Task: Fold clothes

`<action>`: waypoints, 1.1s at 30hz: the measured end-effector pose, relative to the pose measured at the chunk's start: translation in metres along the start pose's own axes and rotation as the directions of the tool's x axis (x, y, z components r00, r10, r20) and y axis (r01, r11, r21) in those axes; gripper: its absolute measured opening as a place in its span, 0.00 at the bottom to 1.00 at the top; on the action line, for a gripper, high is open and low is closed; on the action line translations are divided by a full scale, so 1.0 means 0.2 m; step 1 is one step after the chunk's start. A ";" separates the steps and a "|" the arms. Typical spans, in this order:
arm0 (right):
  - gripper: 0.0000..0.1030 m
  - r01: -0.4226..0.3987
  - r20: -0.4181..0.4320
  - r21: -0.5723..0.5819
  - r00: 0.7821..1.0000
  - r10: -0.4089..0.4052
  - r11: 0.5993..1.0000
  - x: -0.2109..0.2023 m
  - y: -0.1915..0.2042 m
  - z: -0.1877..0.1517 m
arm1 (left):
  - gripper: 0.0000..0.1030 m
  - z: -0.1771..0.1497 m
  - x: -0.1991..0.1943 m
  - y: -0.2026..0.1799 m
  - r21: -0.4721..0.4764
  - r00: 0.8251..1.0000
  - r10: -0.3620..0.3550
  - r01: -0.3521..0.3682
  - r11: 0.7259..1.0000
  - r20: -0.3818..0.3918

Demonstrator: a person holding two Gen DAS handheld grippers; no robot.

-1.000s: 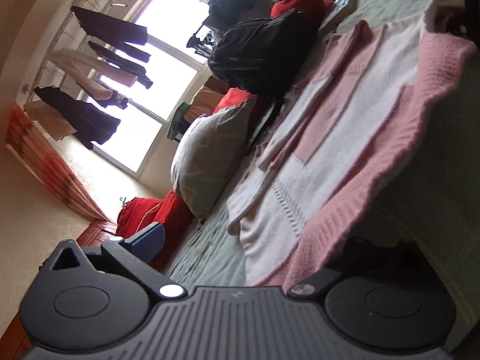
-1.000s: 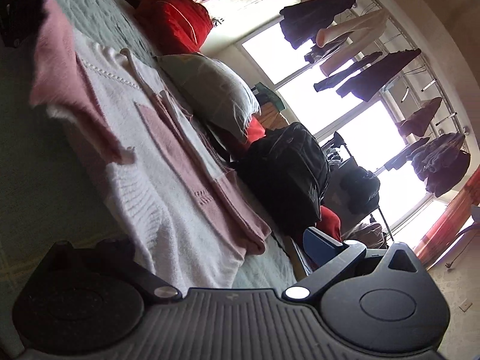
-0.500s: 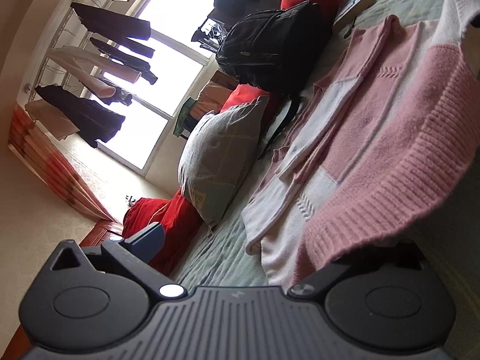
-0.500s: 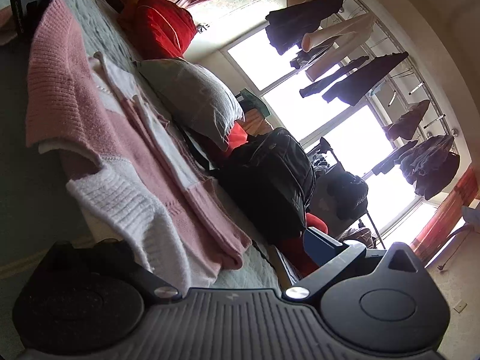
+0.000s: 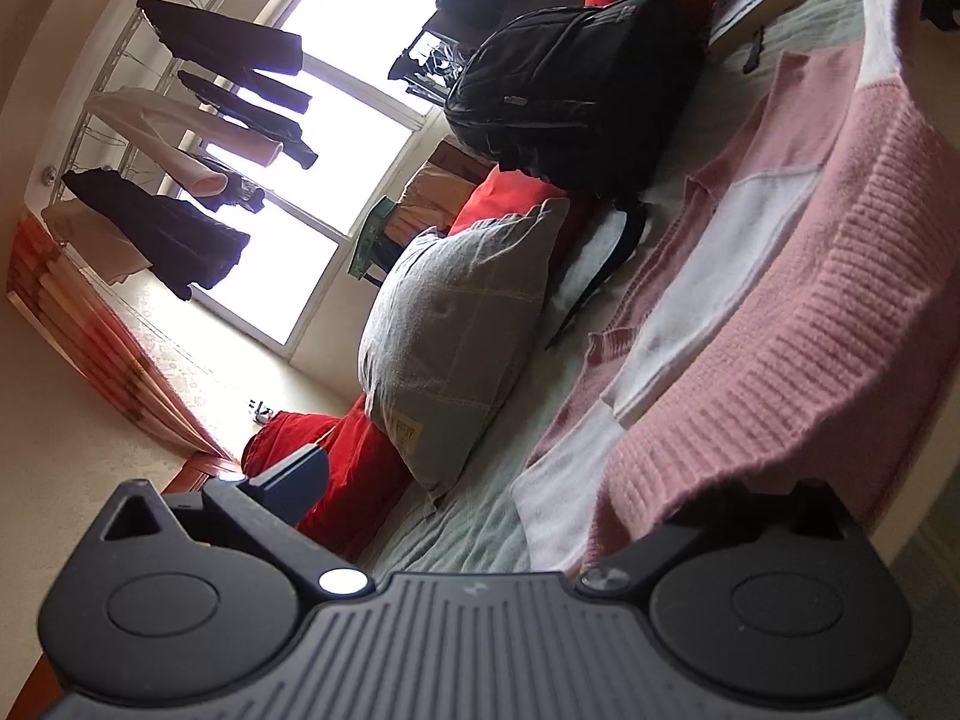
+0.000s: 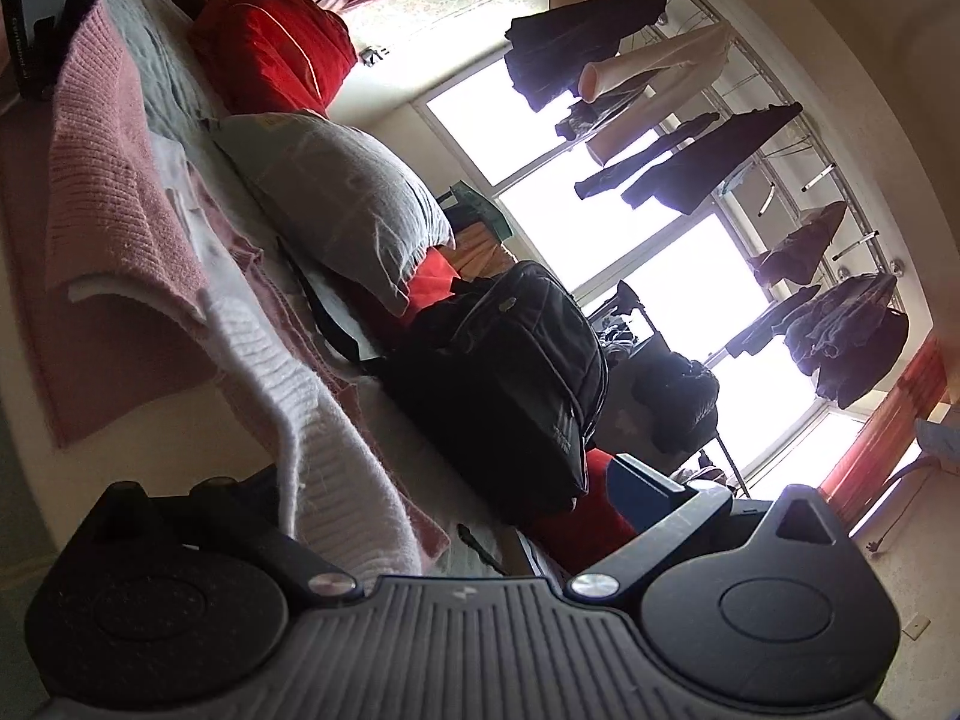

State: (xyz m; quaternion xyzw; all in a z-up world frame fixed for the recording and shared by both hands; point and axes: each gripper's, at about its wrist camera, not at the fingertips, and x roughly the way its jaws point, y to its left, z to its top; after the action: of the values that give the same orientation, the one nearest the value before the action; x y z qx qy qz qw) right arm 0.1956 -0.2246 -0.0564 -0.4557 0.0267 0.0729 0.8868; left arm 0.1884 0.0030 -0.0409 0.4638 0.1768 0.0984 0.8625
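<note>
Sweater hem lifted higher, two grippers

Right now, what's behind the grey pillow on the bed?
Behind the grey pillow lie red bedding and a black backpack; whatever sits directly beneath it is covered.

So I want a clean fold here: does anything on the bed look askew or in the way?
Nothing is damaged or spilled. The pink and white sweater is lifted mid-fold, its hem hanging unevenly. A black backpack and grey pillow crowd the bed right beside it.
</note>
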 end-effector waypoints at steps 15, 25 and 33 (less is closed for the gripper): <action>1.00 -0.055 -0.155 0.156 0.985 0.079 0.986 0.42 -0.14 -0.10 | 1.00 0.01 0.37 -0.08 -0.005 0.998 -0.053 0.053 0.999 -0.025; 0.60 -0.366 -0.122 0.679 0.799 0.589 0.637 0.78 -0.37 -0.28 | 1.00 0.00 0.40 -0.07 -0.033 0.996 -0.086 0.085 0.996 -0.031; 0.49 -0.383 -0.027 0.868 0.602 0.798 0.317 1.07 -0.37 -0.46 | 1.00 -0.02 0.37 -0.06 -0.038 0.995 -0.093 0.091 0.995 -0.038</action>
State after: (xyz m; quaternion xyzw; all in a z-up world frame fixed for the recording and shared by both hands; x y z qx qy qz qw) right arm 0.4201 -0.3186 -0.0746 0.0325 0.4338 0.2751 0.8574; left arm 0.2557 0.0240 -0.0685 0.4376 0.2131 0.0709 0.8706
